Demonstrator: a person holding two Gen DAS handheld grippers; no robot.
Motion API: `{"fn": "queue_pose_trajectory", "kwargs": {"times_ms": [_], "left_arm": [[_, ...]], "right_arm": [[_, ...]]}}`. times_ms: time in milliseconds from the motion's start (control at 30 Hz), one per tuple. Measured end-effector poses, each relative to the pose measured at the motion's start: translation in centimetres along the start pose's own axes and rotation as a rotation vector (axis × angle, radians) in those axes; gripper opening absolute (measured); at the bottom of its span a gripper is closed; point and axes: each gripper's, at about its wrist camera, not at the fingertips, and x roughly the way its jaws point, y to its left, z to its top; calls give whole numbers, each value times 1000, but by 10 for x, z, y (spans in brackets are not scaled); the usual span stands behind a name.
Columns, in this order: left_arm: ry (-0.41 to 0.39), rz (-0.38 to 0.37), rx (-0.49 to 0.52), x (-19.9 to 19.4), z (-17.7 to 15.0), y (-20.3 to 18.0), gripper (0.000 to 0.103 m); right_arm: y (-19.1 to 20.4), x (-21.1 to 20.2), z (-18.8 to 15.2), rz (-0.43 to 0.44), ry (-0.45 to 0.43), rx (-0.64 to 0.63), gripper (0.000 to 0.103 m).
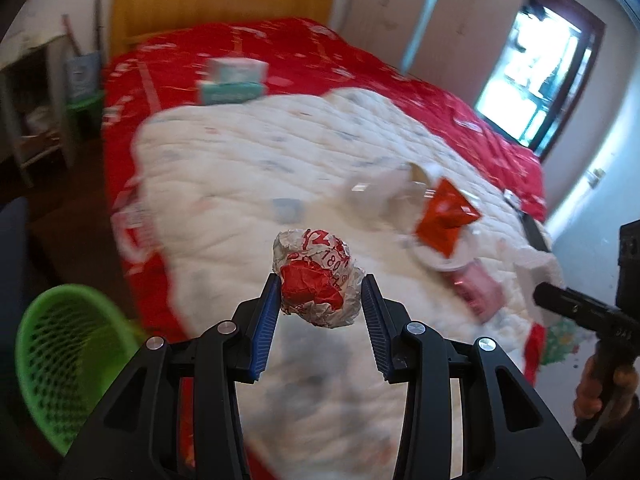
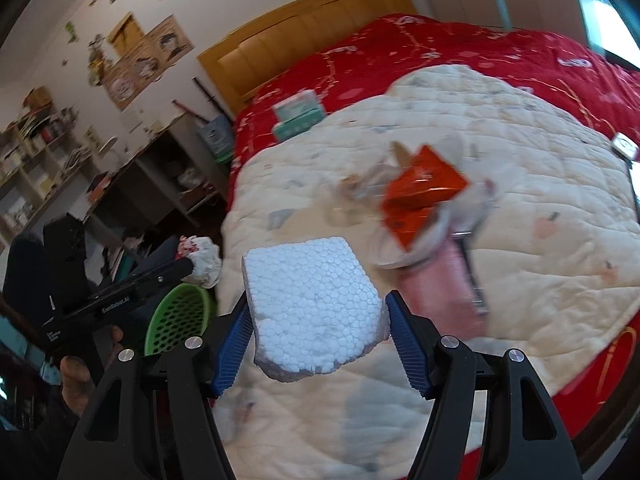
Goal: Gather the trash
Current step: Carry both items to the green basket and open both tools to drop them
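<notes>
Two handheld black grippers with blue ribbed pads

The left gripper point(image 1: 320, 300) has a black plastic frame of angular linkage arms with triangular cut-outs, joined by round silver screw heads, and two fingers faced with ridged blue pads point(image 1: 266, 328). The right gripper point(image 2: 318, 334) is built the same way: black arms, silver pivots, blue toothed pads point(image 2: 408, 344). Seen from the side in the other camera, each is a boxy black body on a pistol-style handle; the left one carries small white lettering along its body. A hand point(image 1: 600, 384) wraps the right gripper's handle, with a dark sleeve below it.
</notes>
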Motion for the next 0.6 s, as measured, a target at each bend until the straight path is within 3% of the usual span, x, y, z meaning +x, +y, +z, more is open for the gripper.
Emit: {"fn": "queue_pose_trajectory", "kwargs": {"times_ms": [367, 600], "left_arm": [[12, 237, -169, -52, -46, 111, 41], [58, 324, -266, -56, -73, 158, 46]], "right_arm": [[76, 39, -5, 94, 68, -101, 64], [110, 59, -7, 127, 103, -163, 64]]}}
